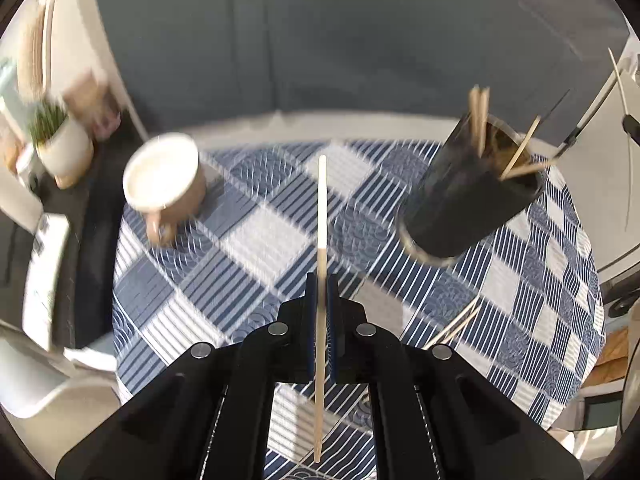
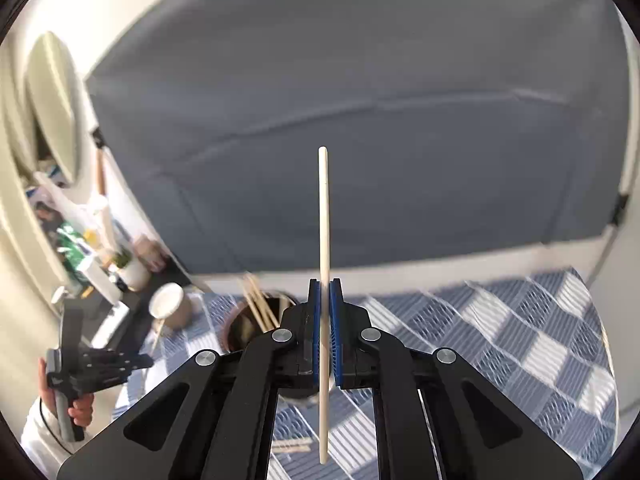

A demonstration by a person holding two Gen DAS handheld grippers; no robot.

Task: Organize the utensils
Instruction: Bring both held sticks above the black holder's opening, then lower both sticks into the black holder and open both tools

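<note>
Presently, both grippers, left (image 1: 321, 284) and right (image 2: 325, 292), were clamped on one chopstick (image 1: 321, 216) each, evidently bound for the black holder (image 1: 472, 192)

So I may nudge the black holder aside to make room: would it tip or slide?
Likely tip if pushed high: the holder is tall and narrow, and the chopsticks stick out above its rim, some leaning outward. It stands on a tablecloth, which probably grips or bunches rather than letting it slide. A low push looks safer.
</note>
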